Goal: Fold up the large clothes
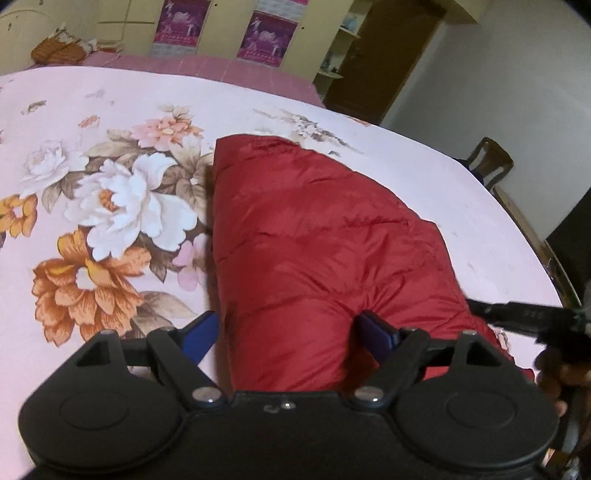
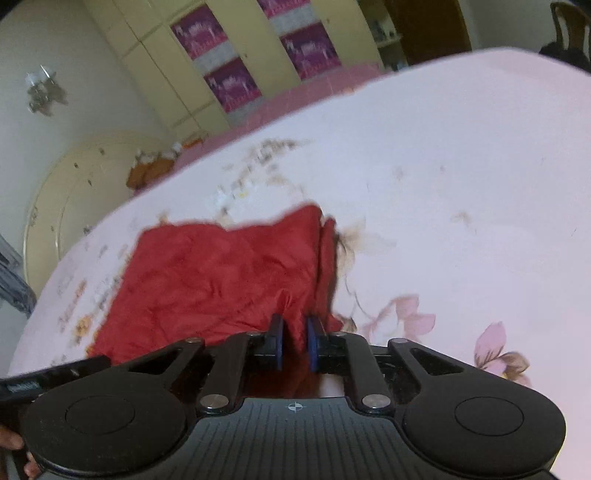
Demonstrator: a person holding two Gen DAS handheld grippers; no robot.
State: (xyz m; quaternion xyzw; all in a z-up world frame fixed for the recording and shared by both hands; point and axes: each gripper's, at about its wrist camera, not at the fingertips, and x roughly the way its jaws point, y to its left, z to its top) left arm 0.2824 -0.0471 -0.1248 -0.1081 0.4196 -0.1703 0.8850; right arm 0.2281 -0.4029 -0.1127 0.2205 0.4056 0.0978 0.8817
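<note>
A red quilted jacket (image 1: 314, 236) lies partly folded on the pink floral bedsheet (image 1: 110, 184). My left gripper (image 1: 288, 332) is open, its blue pads on either side of a thick puffed fold of the jacket's near end. My right gripper (image 2: 295, 343) is shut on a pinched edge of the red jacket (image 2: 221, 273) at its near right corner. The right view is blurred. The other gripper's black body shows at the right edge of the left view (image 1: 535, 314) and at the left edge of the right view (image 2: 37, 380).
The bed fills both views; its far side has a pink checked cover (image 1: 221, 70). Yellow wardrobes with purple posters (image 1: 266, 33) stand behind. A wooden chair (image 1: 487, 162) and a brown door (image 1: 388, 55) are to the right. An orange cloth pile (image 1: 59, 51) lies far left.
</note>
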